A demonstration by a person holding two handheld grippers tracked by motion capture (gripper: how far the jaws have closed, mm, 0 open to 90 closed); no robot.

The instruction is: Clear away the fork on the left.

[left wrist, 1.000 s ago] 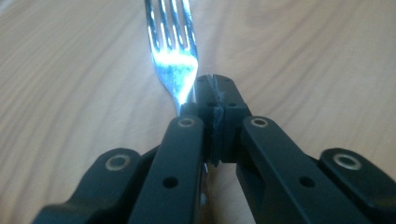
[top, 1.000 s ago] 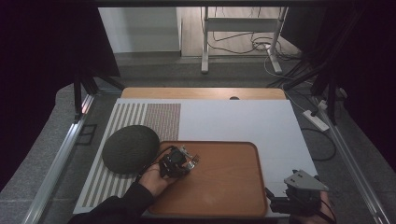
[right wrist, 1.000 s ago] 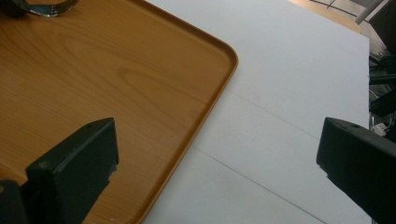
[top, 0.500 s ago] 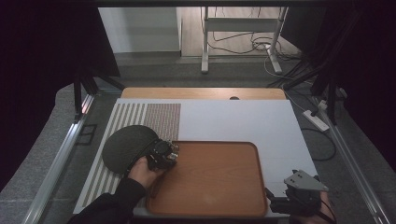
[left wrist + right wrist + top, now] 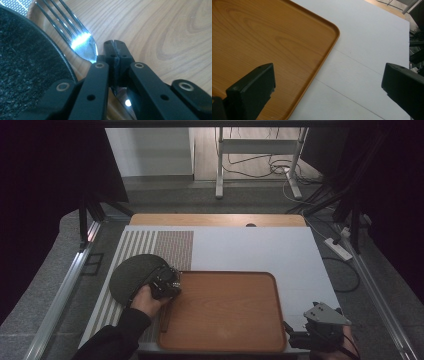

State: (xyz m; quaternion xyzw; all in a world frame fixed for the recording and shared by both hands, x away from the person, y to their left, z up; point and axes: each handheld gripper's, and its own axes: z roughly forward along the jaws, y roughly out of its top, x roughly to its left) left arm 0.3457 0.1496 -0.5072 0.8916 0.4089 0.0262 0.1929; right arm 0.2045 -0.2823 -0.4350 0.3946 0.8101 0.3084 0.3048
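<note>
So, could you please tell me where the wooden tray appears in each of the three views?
High view: the wooden tray lies low and centre on the white mat.
Left gripper view: its grain fills the upper right, behind the fork.
Right gripper view: it covers the upper left.
Shared landmark: the tray's raised rounded rim.

White table: wooden tray, dark plate.
</note>
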